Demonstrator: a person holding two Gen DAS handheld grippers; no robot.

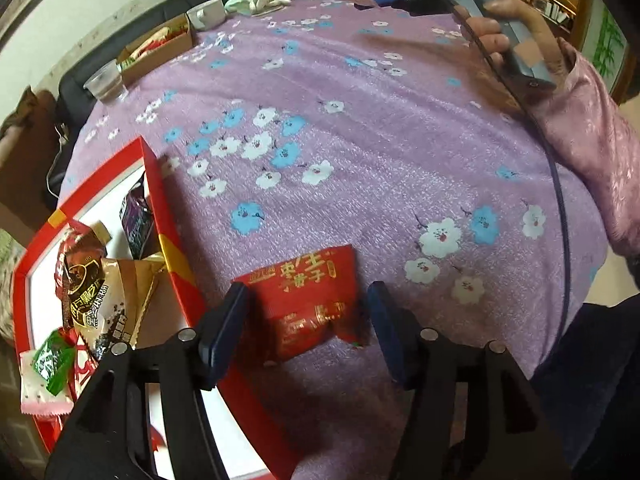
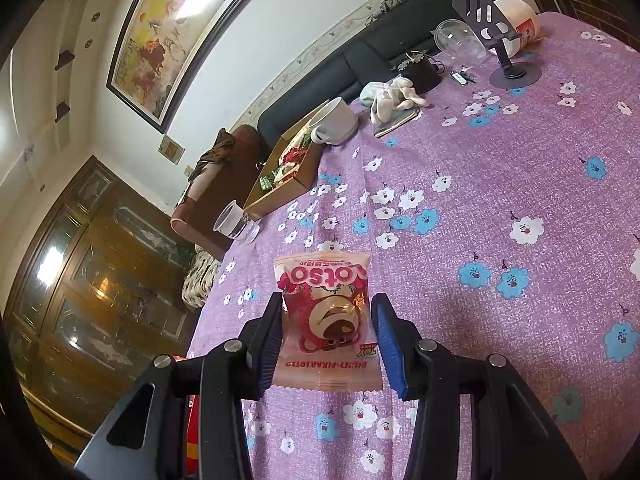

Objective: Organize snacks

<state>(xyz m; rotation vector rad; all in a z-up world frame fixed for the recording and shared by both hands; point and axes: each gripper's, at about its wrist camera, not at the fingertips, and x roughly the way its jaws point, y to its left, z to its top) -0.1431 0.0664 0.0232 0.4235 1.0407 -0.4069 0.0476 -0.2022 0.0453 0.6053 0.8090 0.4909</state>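
A red snack packet (image 1: 308, 292) with gold writing lies on the purple flowered tablecloth (image 1: 360, 140). My left gripper (image 1: 306, 320) stands open around it, a pad on each side and neither pressing it. Just left of it is a red box (image 1: 168, 240) with a white inside, holding several snack packets (image 1: 92, 292). My right gripper (image 2: 326, 328) is shut on a pink Lotso packet (image 2: 326, 300), gripped by its side edges above the cloth. In the left wrist view a hand (image 1: 504, 36) in a pink sleeve holds that gripper's handle at the far right.
Along the table's far edge stand a cardboard box of snacks (image 2: 280, 184), a white mug (image 2: 336, 120) and a clear plastic cup (image 2: 236, 224). Further back are a pale cloth bundle (image 2: 392, 96), a dark phone stand (image 2: 504, 68) and a clear bowl (image 2: 460, 40). A dark sofa runs behind.
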